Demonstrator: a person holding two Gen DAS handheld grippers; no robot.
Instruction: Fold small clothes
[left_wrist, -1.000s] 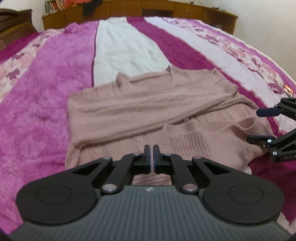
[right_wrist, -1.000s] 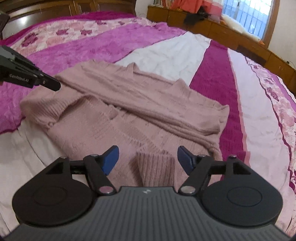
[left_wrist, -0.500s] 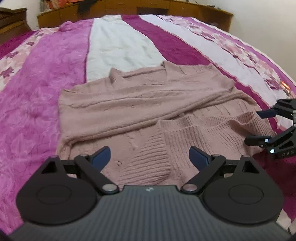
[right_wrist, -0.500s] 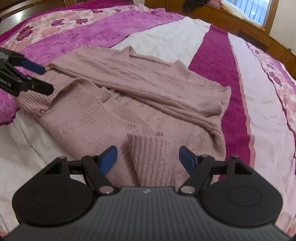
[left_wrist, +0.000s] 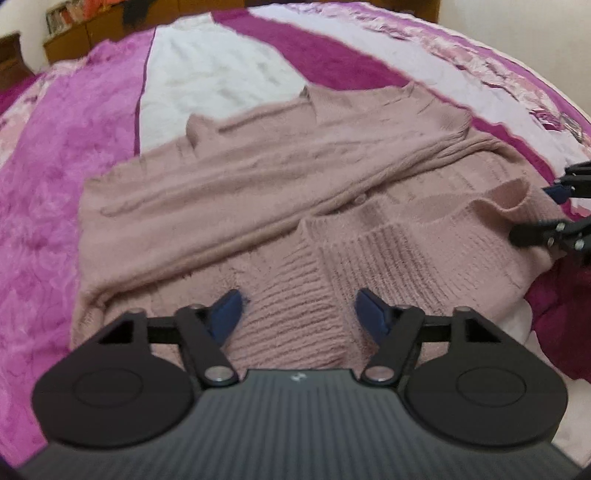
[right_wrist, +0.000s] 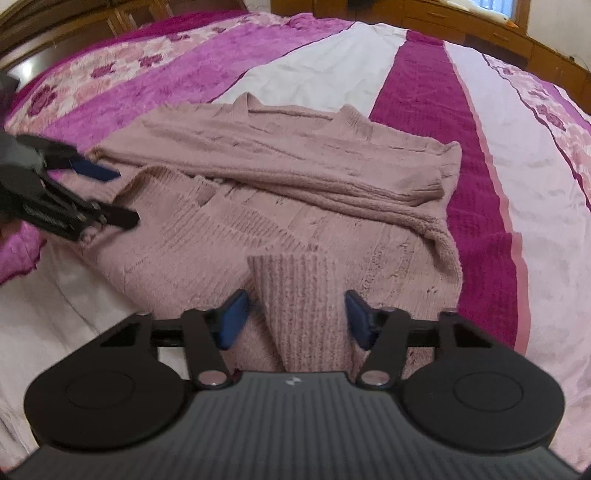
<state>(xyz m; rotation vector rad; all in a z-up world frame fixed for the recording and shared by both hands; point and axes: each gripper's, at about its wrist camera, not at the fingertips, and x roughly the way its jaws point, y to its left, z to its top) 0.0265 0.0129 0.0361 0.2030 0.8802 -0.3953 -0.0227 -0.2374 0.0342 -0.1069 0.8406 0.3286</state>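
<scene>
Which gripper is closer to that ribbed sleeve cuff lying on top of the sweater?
Right. The right gripper straddles the ribbed cuff, open. The left gripper is open over the sweater's far hem corner.

Before you lies a dusty-pink knitted sweater (right_wrist: 280, 192), ribbed at its near hem, on a bedspread (right_wrist: 417, 96) striped magenta, white and deep burgundy, with pink floral bands at far left and right. Your grippers are black with blue pads (right_wrist: 232, 319). Brown wooden cabinets (right_wrist: 461, 22) line the far wall.
</scene>
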